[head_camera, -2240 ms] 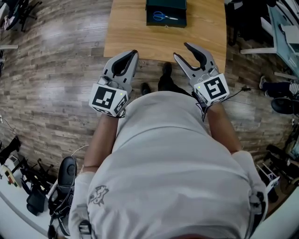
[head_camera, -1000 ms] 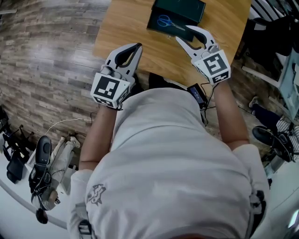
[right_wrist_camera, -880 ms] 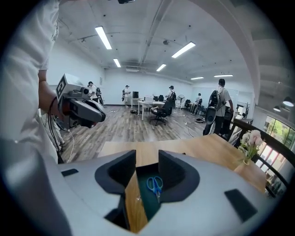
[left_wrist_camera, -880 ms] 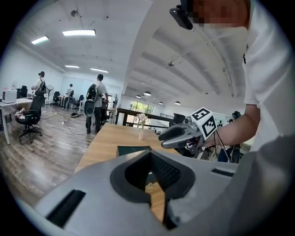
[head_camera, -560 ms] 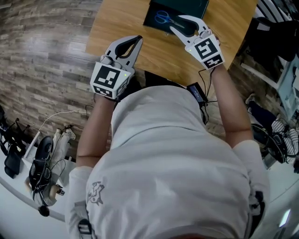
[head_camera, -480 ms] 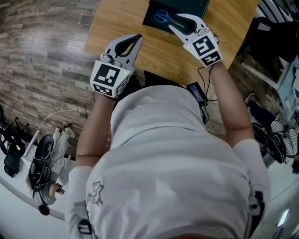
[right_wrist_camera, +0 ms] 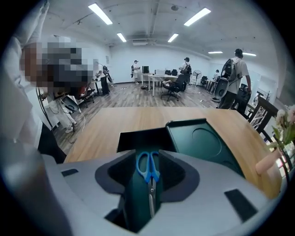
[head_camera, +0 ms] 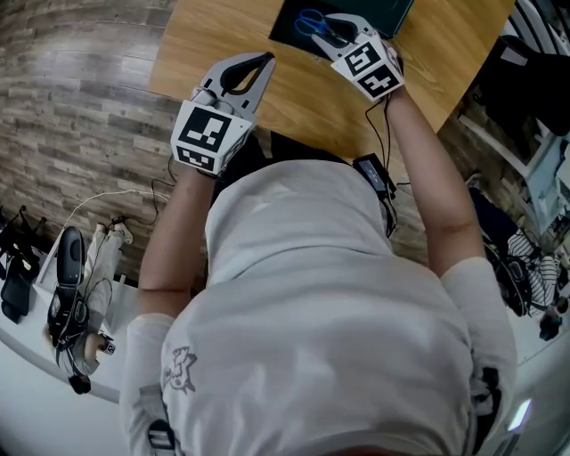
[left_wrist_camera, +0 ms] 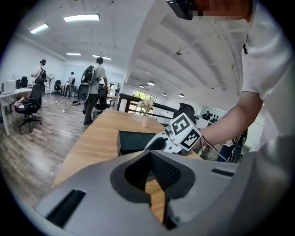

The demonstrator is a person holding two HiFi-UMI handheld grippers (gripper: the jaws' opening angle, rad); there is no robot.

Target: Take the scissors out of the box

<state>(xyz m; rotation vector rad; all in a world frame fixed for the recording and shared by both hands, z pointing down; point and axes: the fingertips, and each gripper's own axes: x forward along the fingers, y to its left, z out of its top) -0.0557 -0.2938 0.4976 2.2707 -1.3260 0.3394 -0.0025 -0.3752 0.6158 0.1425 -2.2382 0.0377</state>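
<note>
Scissors (right_wrist_camera: 148, 169) with blue handles lie in an open dark green box (right_wrist_camera: 138, 139) on the wooden table (head_camera: 294, 85). In the head view the scissors (head_camera: 311, 20) show at the top edge, inside the box (head_camera: 285, 32). My right gripper (right_wrist_camera: 148, 157) hangs low over the box, open, one jaw on each side of the scissors and neither pad pressing on them. From the head view the right gripper (head_camera: 331, 29) reaches into the box. My left gripper (head_camera: 266, 61) hovers over the table nearer the front edge, shut and empty; its tips (left_wrist_camera: 150, 154) meet.
The box's lid (right_wrist_camera: 203, 144) lies flat to the right of the box. A small vase with flowers (left_wrist_camera: 145, 120) stands further along the table. Chairs (right_wrist_camera: 260, 115) and people stand beyond it. Gear and cables (head_camera: 76, 303) lie on the floor at the left.
My right gripper has moved forward and down over the box until its jaws straddle the scissors. The left gripper has edged forward and lower over the table.
</note>
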